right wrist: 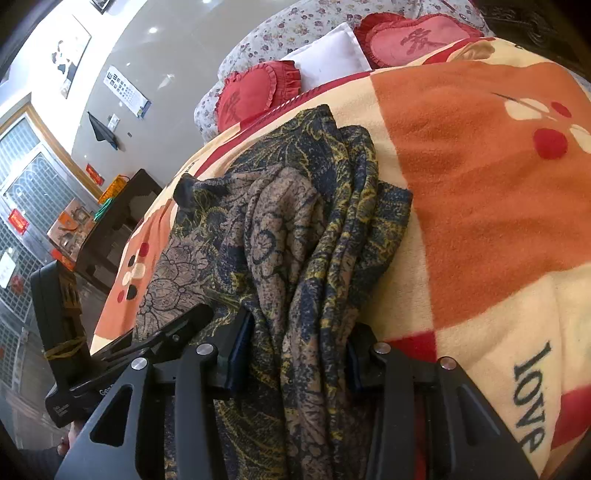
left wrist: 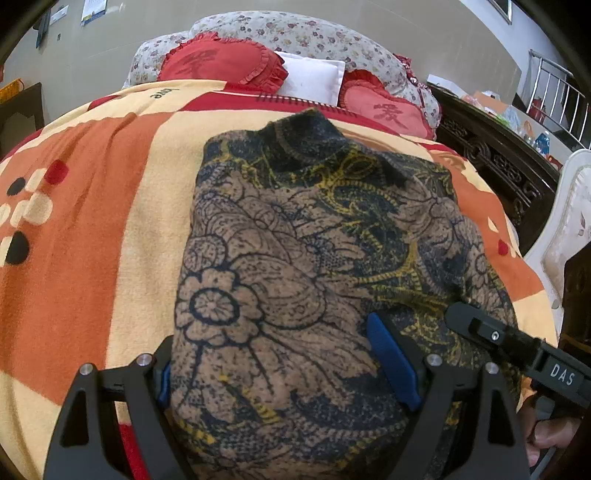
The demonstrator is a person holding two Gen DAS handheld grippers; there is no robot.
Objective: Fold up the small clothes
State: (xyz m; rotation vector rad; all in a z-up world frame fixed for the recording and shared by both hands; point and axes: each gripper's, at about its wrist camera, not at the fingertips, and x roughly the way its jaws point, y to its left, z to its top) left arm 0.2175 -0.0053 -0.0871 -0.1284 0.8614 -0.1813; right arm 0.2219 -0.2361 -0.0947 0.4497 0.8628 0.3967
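Note:
A tan, navy and yellow floral garment (left wrist: 295, 251) lies on the orange and cream blanket (left wrist: 92, 229). It also shows in the right wrist view (right wrist: 288, 236), bunched into ridges. My left gripper (left wrist: 273, 362) straddles the garment's near edge, its blue-padded jaws wide apart with cloth between them. My right gripper (right wrist: 295, 354) has the bunched near edge of the garment between its blue pads, jaws partly closed on the cloth. The right gripper's finger (left wrist: 491, 332) shows at the lower right of the left wrist view, and the left gripper's finger (right wrist: 173, 328) at the lower left of the right wrist view.
Red heart cushions (left wrist: 221, 62) and a white pillow (left wrist: 314, 79) sit at the bed's far end before a floral quilt roll (left wrist: 303, 33). A dark carved bed frame (left wrist: 498, 162) runs along the right, with a white chair (left wrist: 569, 229) beyond. The blanket (right wrist: 480, 177) spreads right.

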